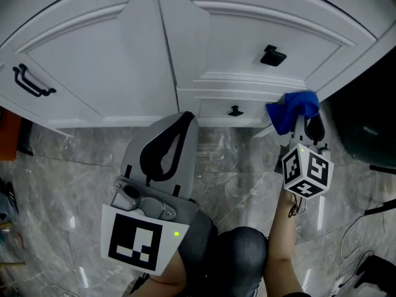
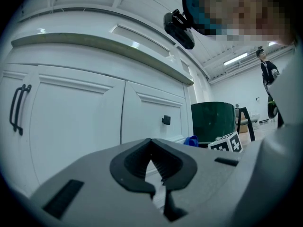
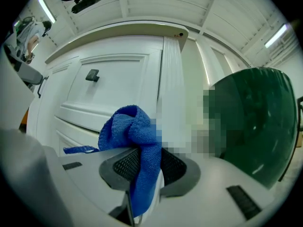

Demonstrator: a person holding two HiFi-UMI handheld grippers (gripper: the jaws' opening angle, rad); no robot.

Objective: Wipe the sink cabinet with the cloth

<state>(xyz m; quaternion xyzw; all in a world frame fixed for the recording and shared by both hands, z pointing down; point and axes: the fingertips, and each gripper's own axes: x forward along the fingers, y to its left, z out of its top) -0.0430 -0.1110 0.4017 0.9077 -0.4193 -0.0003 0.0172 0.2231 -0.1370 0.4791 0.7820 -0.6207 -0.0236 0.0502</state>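
The white sink cabinet fills the top of the head view. My right gripper is shut on a bunched blue cloth, which rests against the cabinet's lower right corner, beside the bottom drawer's black knob. In the right gripper view the cloth hangs down between the jaws of that gripper, in front of the door panel. My left gripper hovers over the floor in front of the cabinet's middle, shut with nothing in it. Its tips meet, facing the cabinet doors.
A black square knob sits on the right door and a black bar handle on the left door. A dark green bin stands right of the cabinet. The floor is grey marble; cables lie at the lower right.
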